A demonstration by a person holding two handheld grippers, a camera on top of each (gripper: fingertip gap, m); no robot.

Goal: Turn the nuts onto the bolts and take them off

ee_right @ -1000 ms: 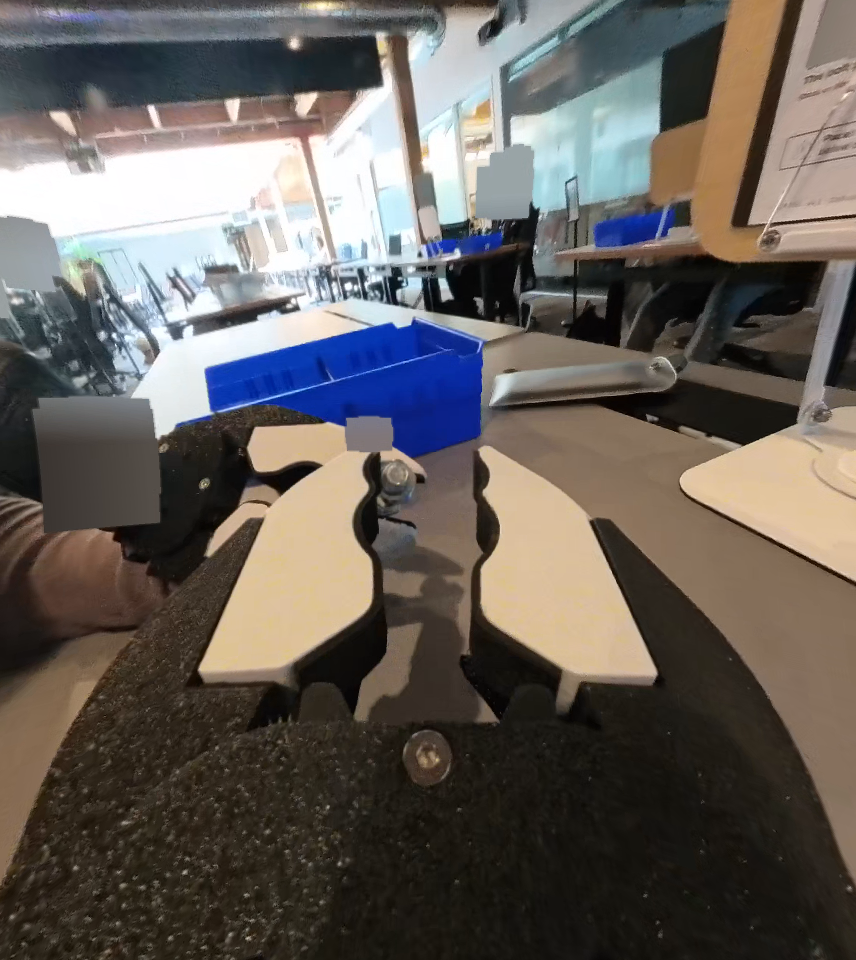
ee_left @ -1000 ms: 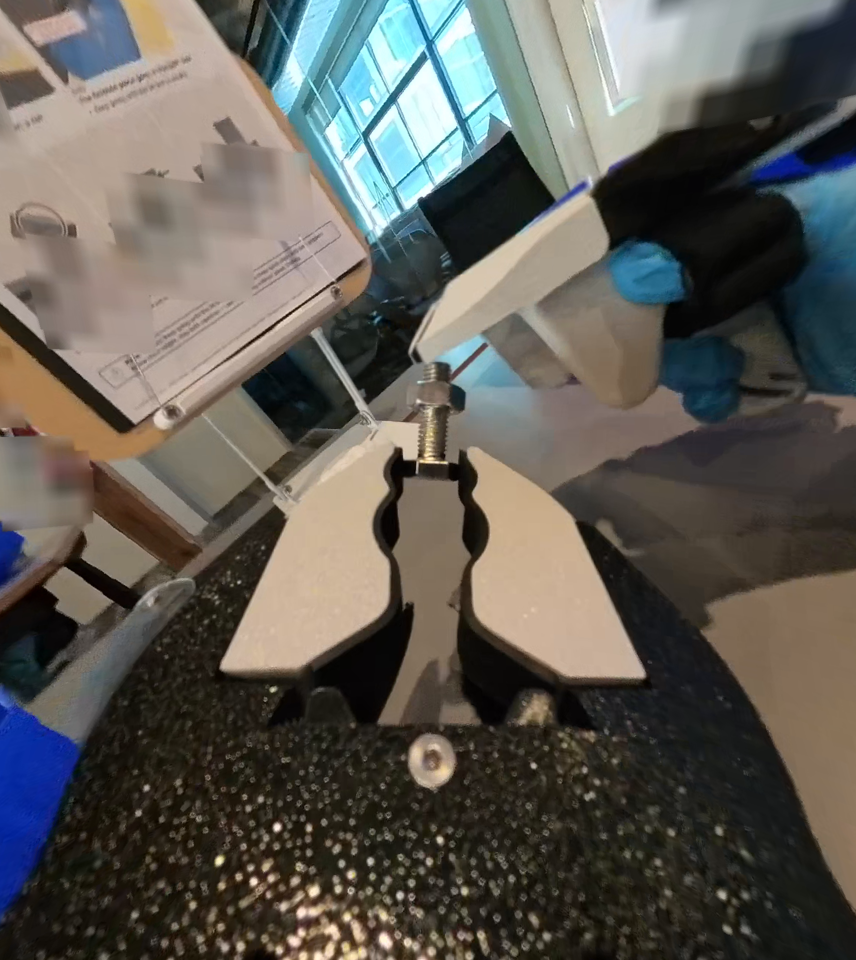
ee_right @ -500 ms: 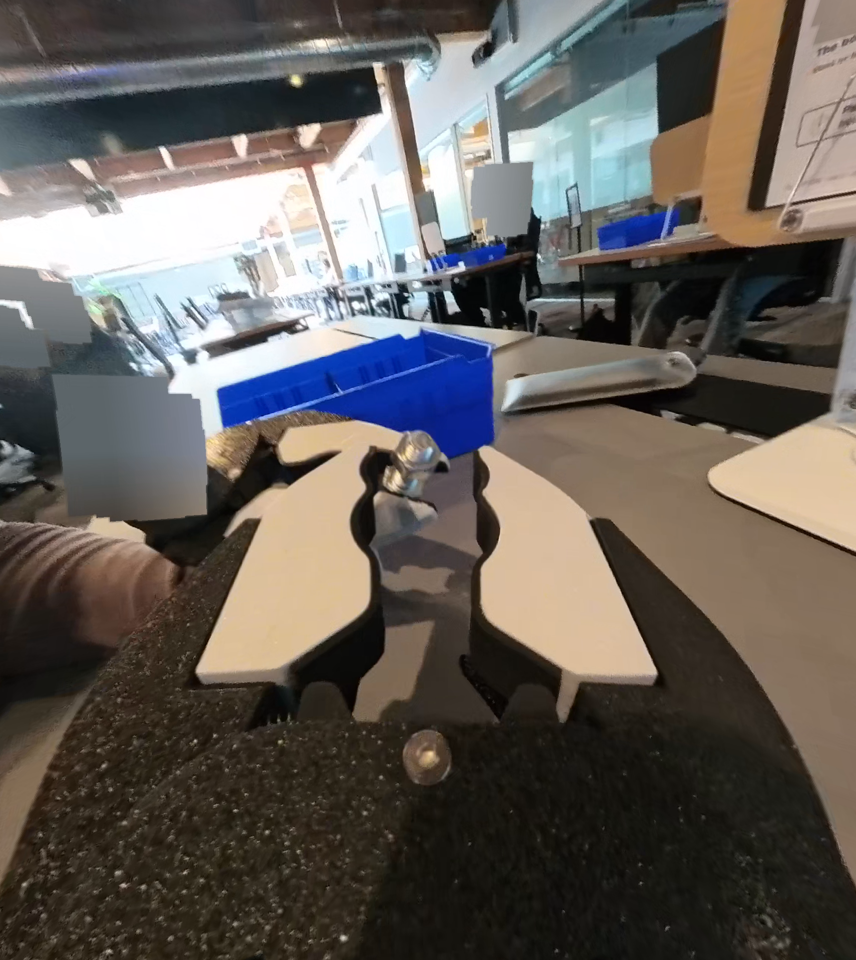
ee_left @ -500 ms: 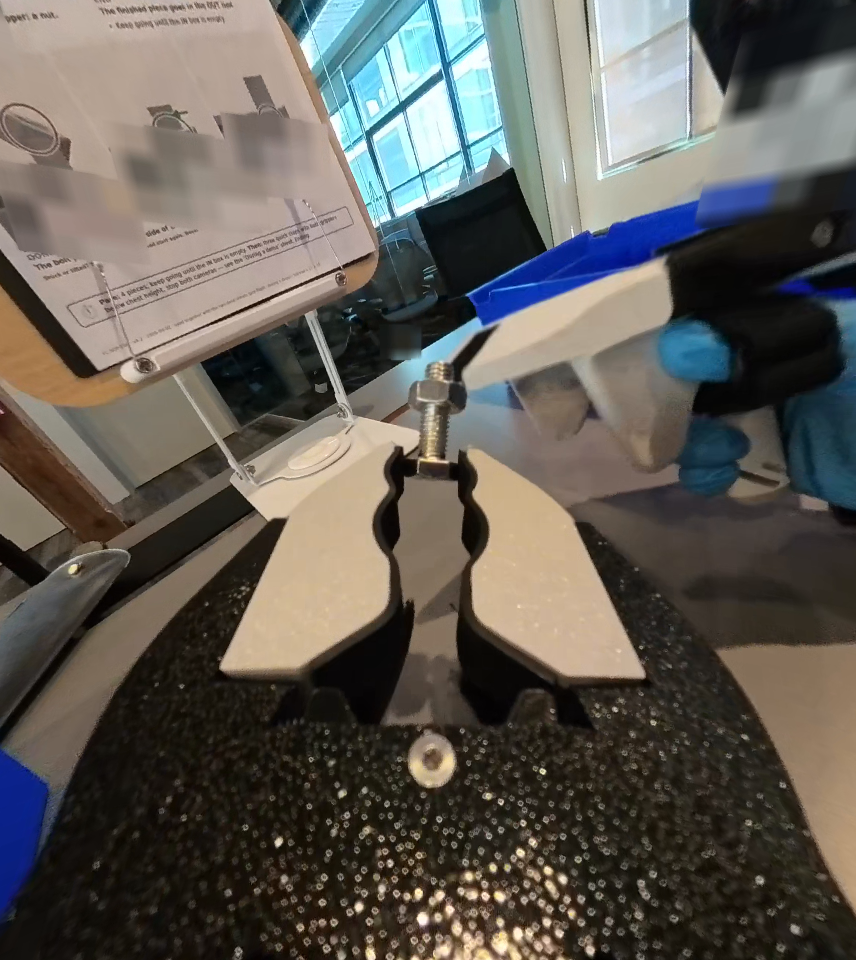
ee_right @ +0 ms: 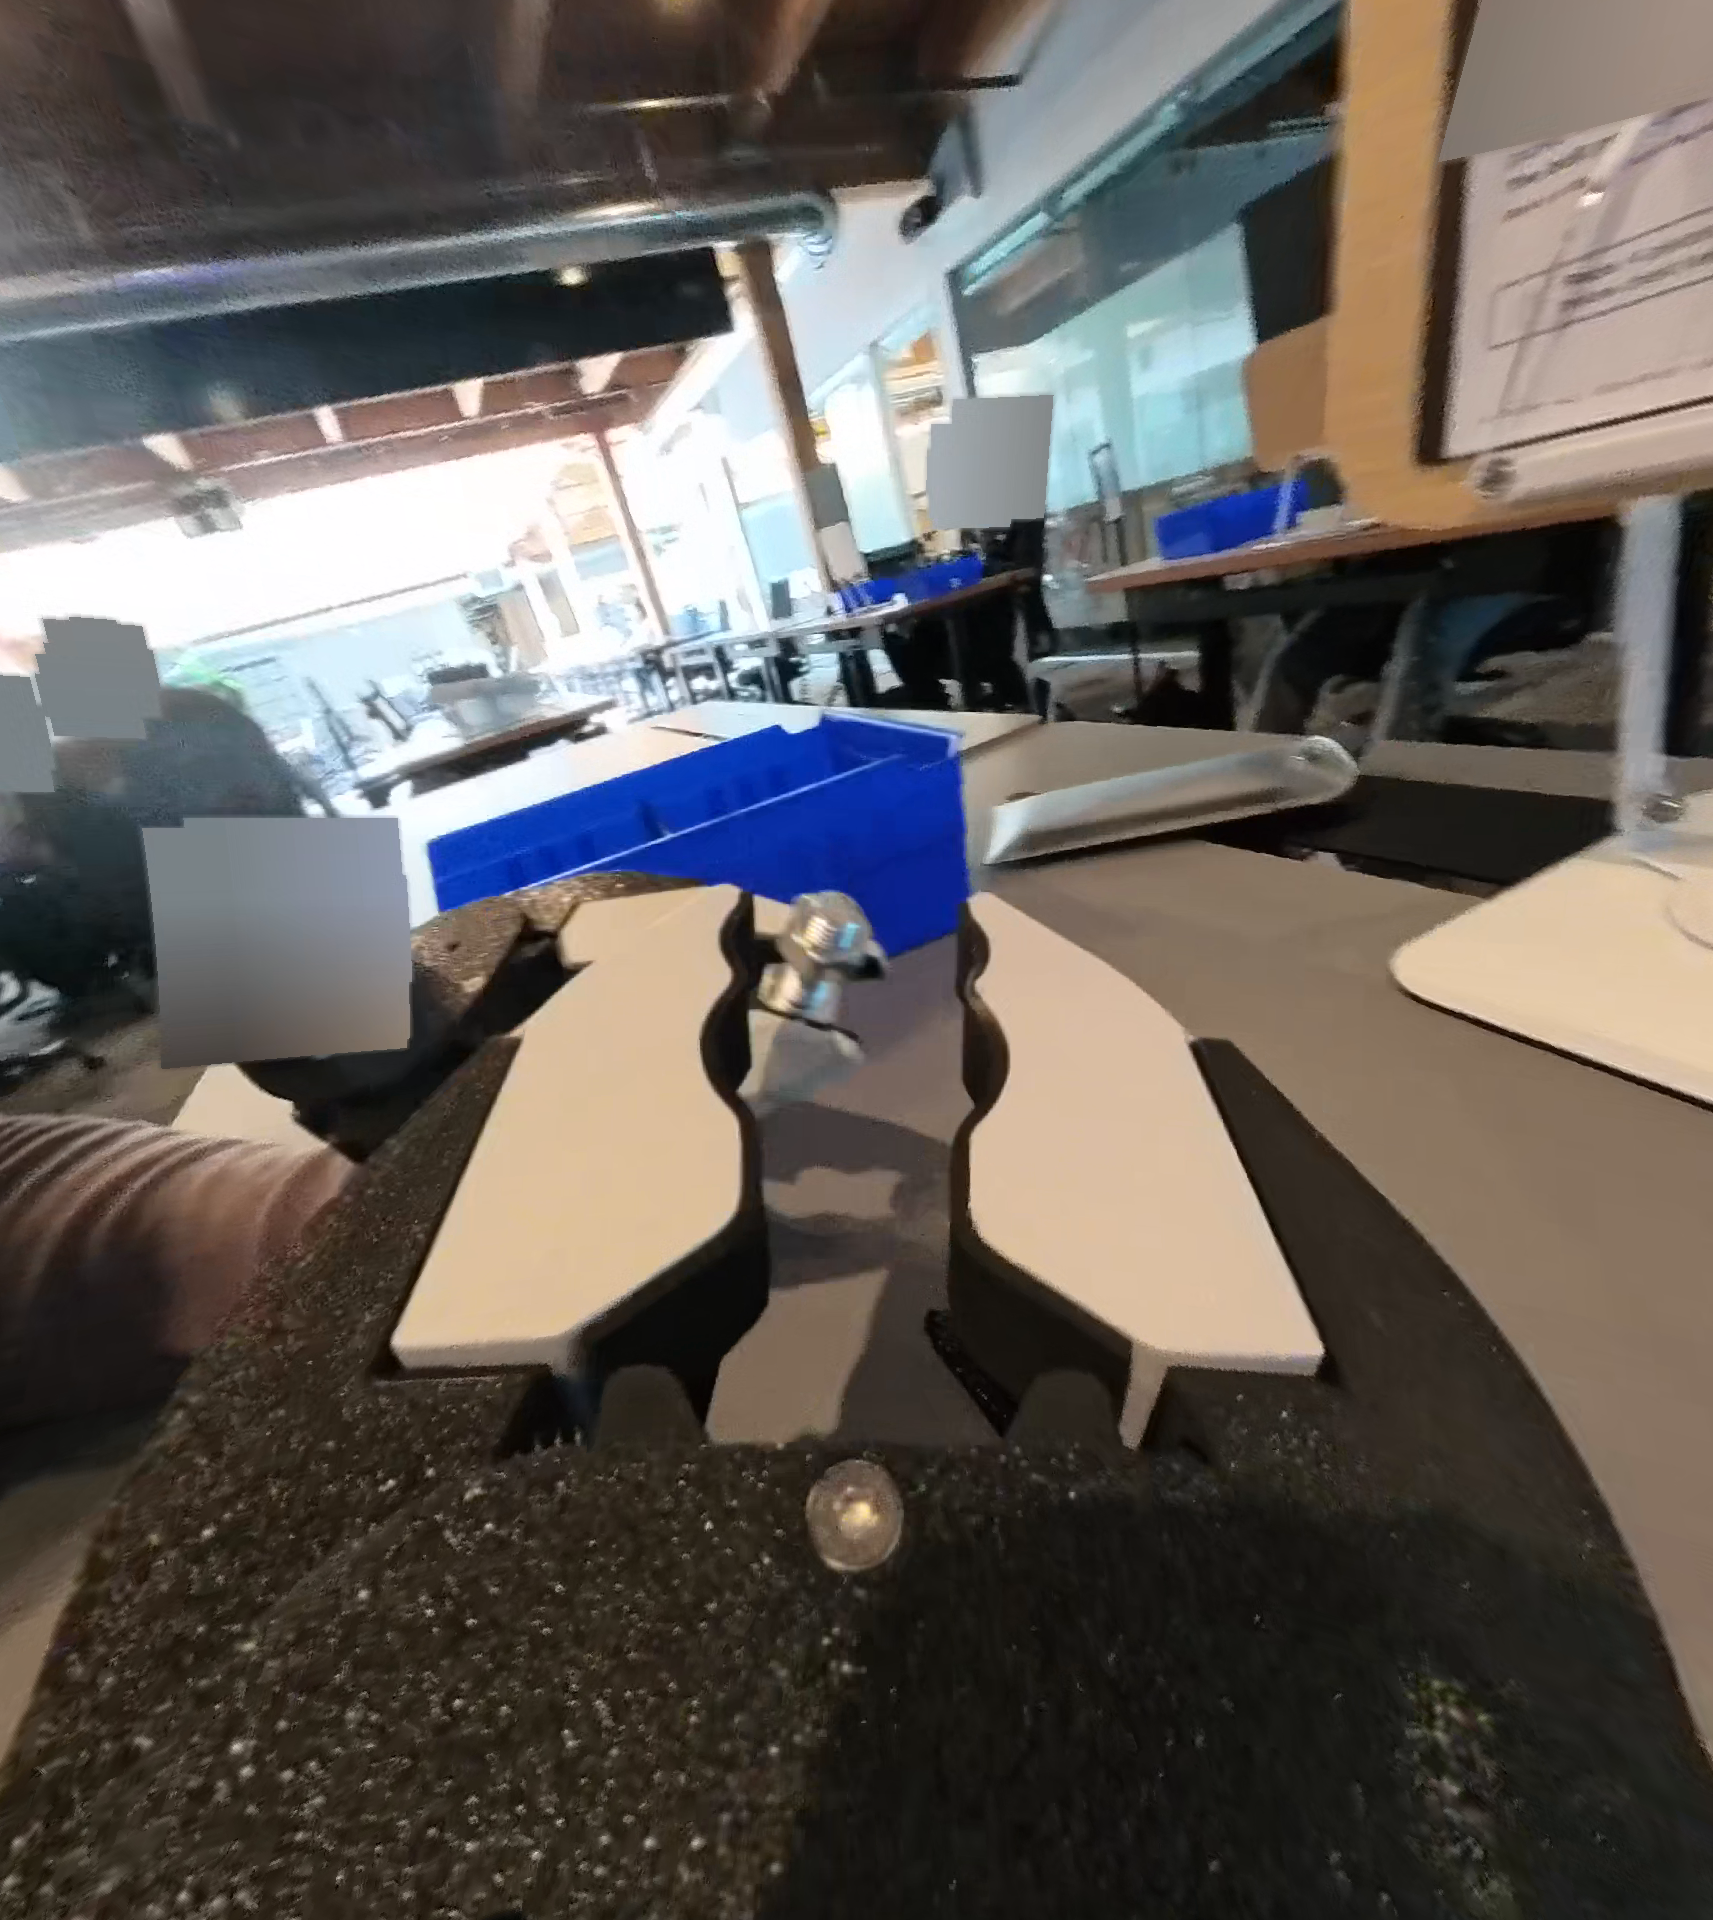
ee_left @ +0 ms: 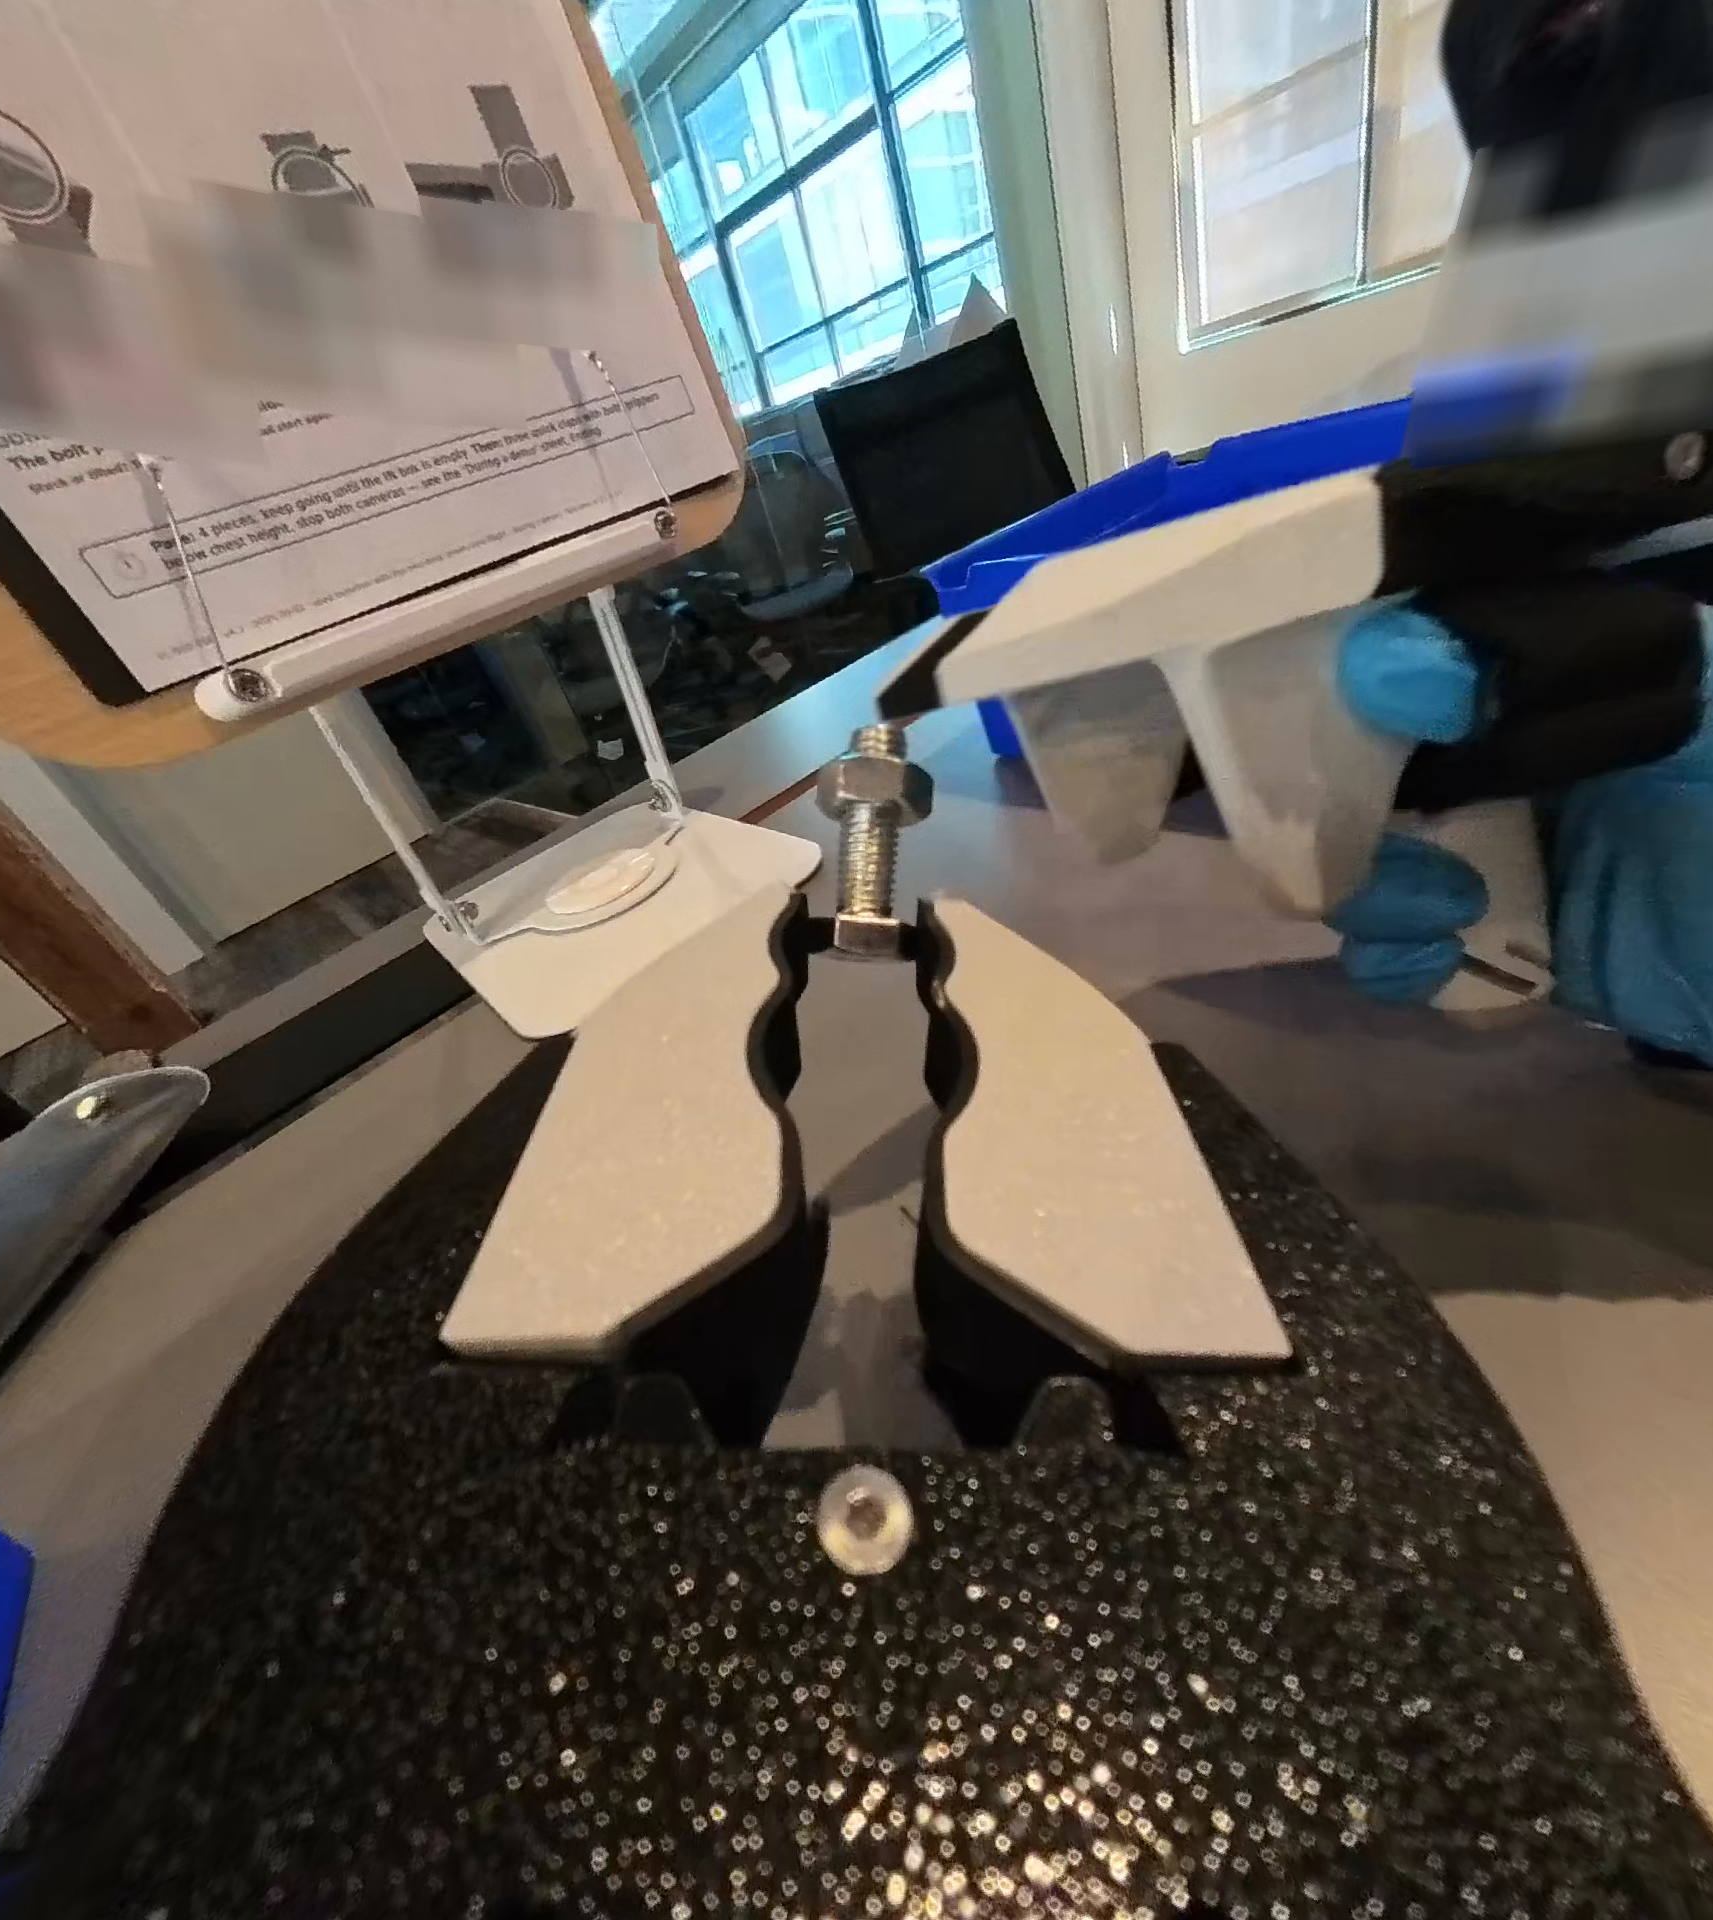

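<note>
Between the fingertips of my left hand-held gripper [ee_left: 865, 928] I pinch the head of the bolt [ee_left: 867, 871], which stands upright above the grey desk [ee_left: 1454, 1195], its nut [ee_left: 873, 785] near the top. Just right of it, my right hand-held gripper [ee_right: 857, 961] hovers with fingers spread, holding nothing, a blue bin [ee_right: 727, 831] beyond.

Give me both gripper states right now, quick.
Left gripper: shut on the bolt by its head, nut near the top.
Right gripper: open, holding nothing, close to the nut.
</note>
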